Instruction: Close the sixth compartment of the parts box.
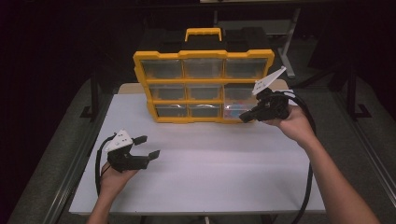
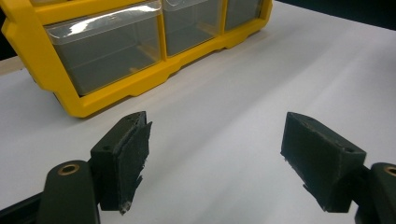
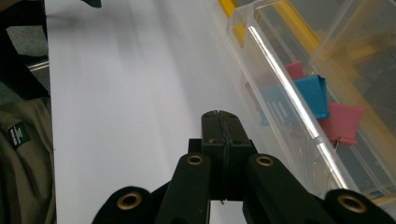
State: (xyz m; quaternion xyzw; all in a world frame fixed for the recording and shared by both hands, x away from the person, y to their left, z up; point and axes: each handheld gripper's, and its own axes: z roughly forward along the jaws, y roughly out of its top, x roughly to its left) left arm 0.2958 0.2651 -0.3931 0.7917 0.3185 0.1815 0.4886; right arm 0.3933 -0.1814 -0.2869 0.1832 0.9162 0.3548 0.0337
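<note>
Overhead and fingers-level views sharing organizer [image 1: 204, 86]

Organizer [image 2: 116, 88]: upper rows cut off by the left gripper view's top edge. Clips [image 3: 317, 95]: blurred behind the clear drawer front [image 3: 280, 79]; count indeterminate.

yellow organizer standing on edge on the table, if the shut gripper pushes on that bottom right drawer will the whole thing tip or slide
The yellow organizer stands upright on a narrow edge, so a firm push could probably rock it backward. Its bottom right drawer holds only a few coloured clips and other drawers look empty, so it is likely light and may slide on the smooth white table. The right gripper should push low.
</note>
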